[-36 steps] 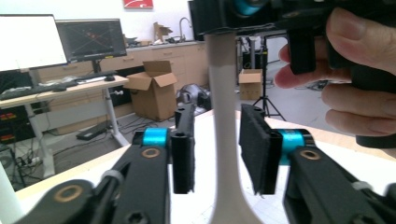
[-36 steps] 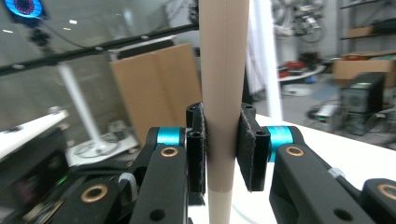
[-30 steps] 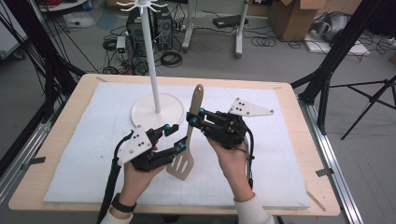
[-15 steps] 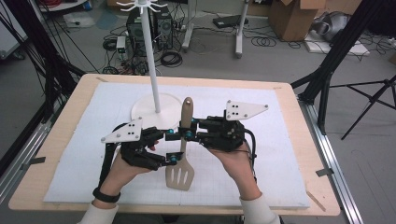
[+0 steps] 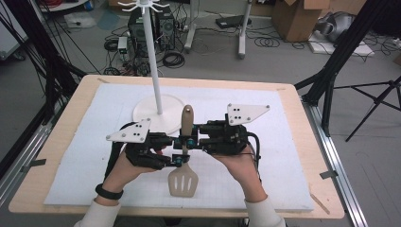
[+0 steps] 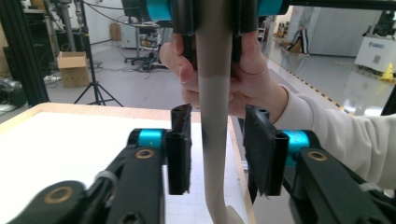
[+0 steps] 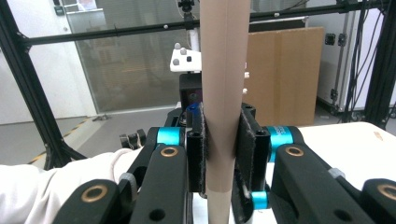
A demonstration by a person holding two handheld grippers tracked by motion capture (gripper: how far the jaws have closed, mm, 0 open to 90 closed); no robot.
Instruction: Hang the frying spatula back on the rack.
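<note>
One beige slotted spatula is held above the white mat that covers the wooden table, its handle pointing away from the person and its blade toward them. Four slots can be counted in the blade.

Two tongs meet at the handle. The right tongs are clamped on the spatula handle; in the right gripper view both pads press flat against the brown shaft, one on each side. The left tongs sit just below them on the handle, nearer the blade. In the left gripper view their jaws stand narrowly apart on either side of the pale shaft, with a gap showing on each side, so they do not grip it.

Two hands hold the tools, one each: the left hand wears a black wristband, and the right hand comes in from a pale sleeve.

One white hook stand rises from a round base on the mat, just beyond the spatula's handle tip.
</note>
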